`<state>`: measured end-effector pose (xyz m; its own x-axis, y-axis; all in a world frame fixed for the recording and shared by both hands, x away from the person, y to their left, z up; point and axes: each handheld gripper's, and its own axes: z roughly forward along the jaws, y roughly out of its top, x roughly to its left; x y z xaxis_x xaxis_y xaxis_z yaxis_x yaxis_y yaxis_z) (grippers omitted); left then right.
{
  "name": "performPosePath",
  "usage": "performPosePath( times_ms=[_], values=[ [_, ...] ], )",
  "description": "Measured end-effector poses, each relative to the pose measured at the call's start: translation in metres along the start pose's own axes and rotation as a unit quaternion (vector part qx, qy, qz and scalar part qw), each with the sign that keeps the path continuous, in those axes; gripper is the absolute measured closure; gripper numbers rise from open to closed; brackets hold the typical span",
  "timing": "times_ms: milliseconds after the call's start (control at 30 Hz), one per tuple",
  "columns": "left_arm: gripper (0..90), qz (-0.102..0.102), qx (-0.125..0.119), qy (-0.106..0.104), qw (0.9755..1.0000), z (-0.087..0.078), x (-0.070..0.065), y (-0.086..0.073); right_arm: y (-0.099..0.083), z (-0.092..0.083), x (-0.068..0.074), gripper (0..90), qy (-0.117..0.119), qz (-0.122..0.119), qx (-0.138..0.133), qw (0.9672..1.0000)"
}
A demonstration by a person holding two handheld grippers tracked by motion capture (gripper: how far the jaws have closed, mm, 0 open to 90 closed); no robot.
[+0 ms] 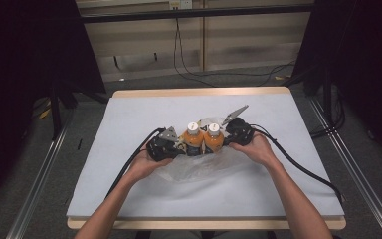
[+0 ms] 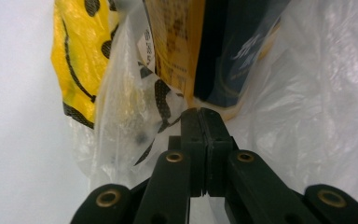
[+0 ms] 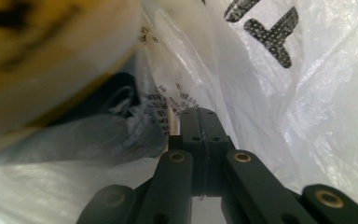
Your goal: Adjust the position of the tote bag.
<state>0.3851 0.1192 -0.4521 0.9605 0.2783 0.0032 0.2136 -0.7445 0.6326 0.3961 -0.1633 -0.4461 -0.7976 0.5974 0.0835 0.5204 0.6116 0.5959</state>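
2 upright bottles [image 1: 202, 137] stand mid-worktop [image 1: 129, 114] in a plastic bag [image 1: 199, 167], btwn left tongs [image 1: 171, 144] & right tongs [image 1: 229, 130], both clamped on bag film, equally near.

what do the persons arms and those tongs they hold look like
Both forearms are bare, with no sleeves in sight. The left tongs and right tongs are black, each carrying a grey three-cornered plate on top and trailing a thick black cable toward the table's near edge. Up close, the jaws are matte black linked bars with brass-coloured pivot rivets.
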Motion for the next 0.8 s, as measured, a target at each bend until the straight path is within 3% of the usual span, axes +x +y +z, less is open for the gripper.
performPosePath(
  times_ms=[133,200,233,300,367,433,467,500,533,600,633,667,700,800],
  values=[
    [90.0,0.013,0.018,0.002,0.9997,0.005,-0.004,-0.002,-0.002,0.008,-0.001,90.0,-0.008,-0.006,0.029,0.9995],
    [90.0,0.012,0.021,0.006,0.9997,0.008,-0.006,-0.003,-0.005,0.011,0.000,90.0,0.000,0.004,0.039,0.9992],
    [90.0,0.021,0.042,0.015,0.9988,0.013,-0.008,-0.004,-0.006,0.012,0.000,90.0,-0.004,0.003,0.041,0.9992],
    [90.0,0.022,0.041,0.011,0.9988,0.013,-0.007,-0.005,-0.007,0.013,0.000,90.0,-0.014,-0.002,0.048,0.9988],
    [90.0,0.030,0.054,0.028,0.9977,0.011,-0.007,-0.006,-0.013,0.011,-0.001,90.0,-0.027,-0.011,0.062,0.9977],
    [90.0,0.037,0.063,0.031,0.9969,0.009,-0.007,-0.006,-0.015,0.010,-0.001,90.0,-0.028,-0.011,0.061,0.9977],
    [90.0,0.047,0.072,0.039,0.9955,0.008,-0.007,-0.006,-0.017,0.008,-0.001,90.0,-0.035,-0.013,0.066,0.9971],
    [90.0,0.056,0.082,0.052,0.9937,0.007,-0.008,-0.007,-0.020,0.002,0.001,90.0,-0.060,-0.039,0.091,0.9933],
    [90.0,0.056,0.082,0.052,0.9937,0.007,-0.008,-0.007,-0.022,0.000,0.003,90.0,-0.073,-0.047,0.103,0.9909],
    [90.0,0.062,0.084,0.052,0.9932,0.006,-0.008,-0.008,-0.024,-0.002,0.003,90.0,-0.072,-0.053,0.105,0.9905],
    [90.0,0.067,0.096,0.074,0.9903,0.006,-0.008,-0.008,-0.025,-0.003,0.002,90.0,-0.070,-0.051,0.104,0.9908],
    [90.0,0.067,0.096,0.074,0.9903,0.006,-0.008,-0.008,-0.025,-0.003,0.002,90.0,-0.070,-0.051,0.104,0.9908],
    [90.0,0.069,0.098,0.075,0.9900,0.004,-0.006,-0.010,-0.025,-0.004,0.002,90.0,-0.087,-0.063,0.117,0.9873],
    [90.0,0.066,0.098,0.082,0.9896,0.002,-0.004,-0.013,-0.026,-0.004,0.001,90.0,-0.088,-0.059,0.118,0.9873]
  ],
)
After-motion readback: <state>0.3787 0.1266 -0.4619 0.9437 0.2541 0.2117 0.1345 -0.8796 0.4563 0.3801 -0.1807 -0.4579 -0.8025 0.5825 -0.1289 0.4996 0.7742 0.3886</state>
